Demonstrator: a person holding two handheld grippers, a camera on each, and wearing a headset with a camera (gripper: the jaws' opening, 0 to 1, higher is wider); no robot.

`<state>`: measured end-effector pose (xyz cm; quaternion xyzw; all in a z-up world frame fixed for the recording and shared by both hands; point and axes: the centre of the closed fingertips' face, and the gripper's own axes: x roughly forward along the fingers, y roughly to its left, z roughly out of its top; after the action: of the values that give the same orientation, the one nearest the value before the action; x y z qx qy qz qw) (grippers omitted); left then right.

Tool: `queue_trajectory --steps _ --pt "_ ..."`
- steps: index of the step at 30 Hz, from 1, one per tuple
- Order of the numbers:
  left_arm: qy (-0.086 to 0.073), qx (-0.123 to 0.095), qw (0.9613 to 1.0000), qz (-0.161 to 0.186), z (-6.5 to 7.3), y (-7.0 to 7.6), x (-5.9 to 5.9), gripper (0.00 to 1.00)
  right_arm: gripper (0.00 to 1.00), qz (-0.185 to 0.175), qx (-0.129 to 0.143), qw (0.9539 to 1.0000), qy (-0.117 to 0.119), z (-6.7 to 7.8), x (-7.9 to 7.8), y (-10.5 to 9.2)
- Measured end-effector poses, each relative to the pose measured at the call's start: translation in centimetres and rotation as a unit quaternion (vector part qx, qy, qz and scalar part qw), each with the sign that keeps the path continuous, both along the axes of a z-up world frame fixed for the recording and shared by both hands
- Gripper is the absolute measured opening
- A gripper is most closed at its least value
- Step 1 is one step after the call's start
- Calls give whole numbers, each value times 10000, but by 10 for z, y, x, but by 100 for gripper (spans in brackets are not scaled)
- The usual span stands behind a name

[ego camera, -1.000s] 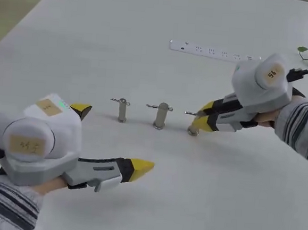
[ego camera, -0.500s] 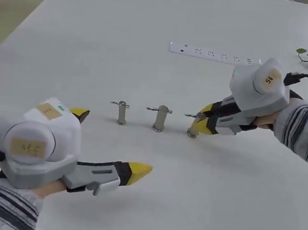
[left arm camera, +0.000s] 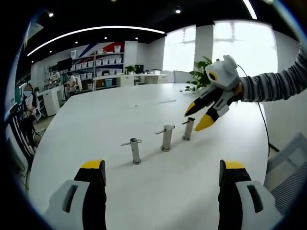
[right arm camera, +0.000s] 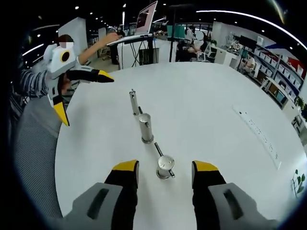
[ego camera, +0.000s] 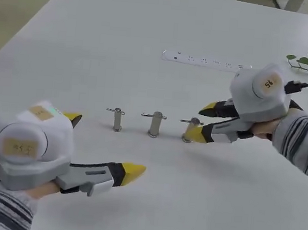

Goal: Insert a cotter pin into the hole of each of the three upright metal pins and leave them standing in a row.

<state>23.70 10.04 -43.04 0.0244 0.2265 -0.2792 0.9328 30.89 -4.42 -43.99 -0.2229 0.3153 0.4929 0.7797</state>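
Yellow-tipped right tongs (ego camera: 201,120) sit at middle right of the head view. Their jaws are apart, one tip on either side of the rightmost metal pin (ego camera: 189,130), with no visible contact. The right gripper view puts that pin low and centre between the two open jaws, with a cotter pin (right arm camera: 157,149) poking through its head. This straddle looks made for letting go or steadying, not for carrying. At lower left the left tongs (ego camera: 103,144) are held wide open, well apart from the row and seemingly idle with nothing to grip. The middle pin (ego camera: 154,124) and left pin (ego camera: 117,120) stand upright on the white surface (ego camera: 148,50), each crossed by its own cotter pin. All three line up across the frame's centre, so the task appears nearly complete. A power strip (ego camera: 206,60) lies further up.
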Motion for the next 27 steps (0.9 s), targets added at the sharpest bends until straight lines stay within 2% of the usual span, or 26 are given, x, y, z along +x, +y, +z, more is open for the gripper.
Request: queue_trajectory --steps 2,4,7,12,16,19,22,25,27 --pt "9 -19 10000 36 1 1 1 98 47 -125 19 9999 -33 2 -2 -3" --pt "12 -82 9999 112 3 3 2 98 50 -400 201 9990 13 6 -6 -4" --pt "-21 -163 9996 244 8 6 6 97 53 -533 285 9982 -6 8 -11 -7" --pt "-56 -263 9990 370 13 10 9 96 55 -996 646 9929 33 15 -22 -8" --pt "-26 -253 9989 394 14 10 8 96 57 -1198 766 9898 32 18 -30 -10" --pt "-36 -303 9985 445 17 11 7 96 58 -1516 1083 9825 46 24 -34 -10" --pt "-54 -332 9983 480 18 11 6 95 60 -1679 1154 9790 39 25 -38 -11" --pt "-110 -374 9978 533 22 11 6 95 61 -1918 1307 9727 7 26 -40 -14" --pt "-127 -381 9977 555 23 11 6 95 63 -1966 1348 9712 -14 26 -43 -14"
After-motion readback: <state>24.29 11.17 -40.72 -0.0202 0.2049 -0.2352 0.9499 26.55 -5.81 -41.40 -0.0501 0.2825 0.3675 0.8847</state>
